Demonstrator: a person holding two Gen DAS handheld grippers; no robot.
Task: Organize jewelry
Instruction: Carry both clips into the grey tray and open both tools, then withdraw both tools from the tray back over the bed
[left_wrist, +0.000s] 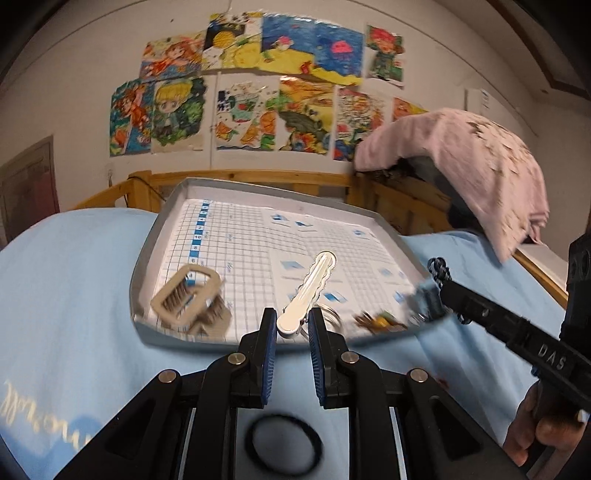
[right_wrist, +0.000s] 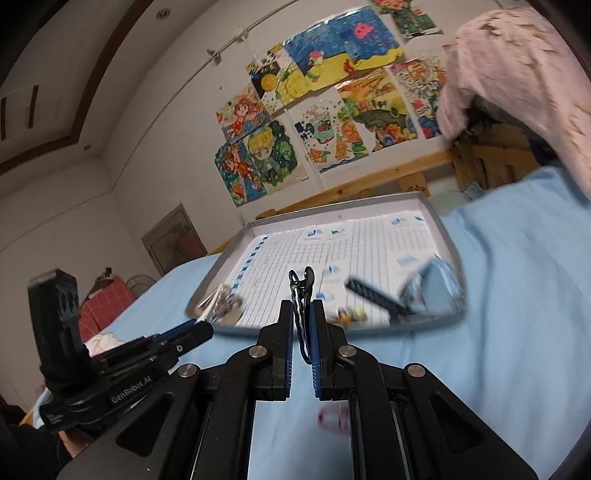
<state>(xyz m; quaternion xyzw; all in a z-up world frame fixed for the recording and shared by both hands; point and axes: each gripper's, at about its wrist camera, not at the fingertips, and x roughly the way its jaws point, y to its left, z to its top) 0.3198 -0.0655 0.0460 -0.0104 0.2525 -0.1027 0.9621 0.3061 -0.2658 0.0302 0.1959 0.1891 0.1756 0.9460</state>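
White hair clip (left_wrist: 308, 291): clamped at its near end in left gripper (left_wrist: 292, 325), held over near edge of grey tray (left_wrist: 146, 258). Black patterned clip (right_wrist: 301, 302): pinched narrow between right gripper (right_wrist: 303, 325) pads, above blue sheet (right_wrist: 498, 295). Beige claw clip (left_wrist: 190, 295): resting in tray, left corner.

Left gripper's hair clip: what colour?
White hair clip with a wavy edge, seen best in the left wrist view.

Too blurred to name: small gold-and-green bits (left_wrist: 380, 320) in tray corner (left_wrist: 424, 317). Smeared beyond reading: pale pink blob (right_wrist: 332, 419) on bed
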